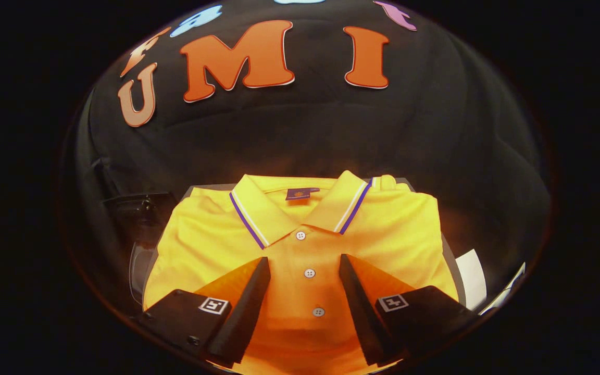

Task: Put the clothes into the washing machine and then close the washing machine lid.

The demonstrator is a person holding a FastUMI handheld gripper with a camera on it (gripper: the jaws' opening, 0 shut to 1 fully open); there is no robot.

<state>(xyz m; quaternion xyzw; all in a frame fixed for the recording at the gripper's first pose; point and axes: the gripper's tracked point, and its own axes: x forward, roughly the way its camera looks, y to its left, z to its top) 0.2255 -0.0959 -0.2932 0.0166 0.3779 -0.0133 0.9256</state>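
Gripper view is looking down along the two black fingers onto a folded yellow polo shirt (300, 245). Going left to right: at about nine o'clock from the shirt, a dark glossy object with a clear curved part (141, 229) is sitting just beside the shirt's left shoulder; what it is cannot be told. Next, the left finger (242, 307) is hovering over the shirt's lower left front, with a square black-and-white marker (213, 305) showing on its housing. The gripper (304, 265) is holding its jaws apart, and the shirt's button placket is running between them; whether the fingertips are touching the cloth cannot be told. Three white buttons (309, 273) are lying in a line in that gap, the top one beyond the fingertips at twelve o'clock. Further at twelve o'clock the collar (300, 208), edged with purple and white stripes, is spreading open around a purple neck label (301, 194). The shirt is lying flat on a grey surface (409, 182) whose edge is peeking out behind the collar. The right finger (362, 307) is mirroring the left one, and at three o'clock from it something white (472, 276) is lying just beside the shirt's right side.
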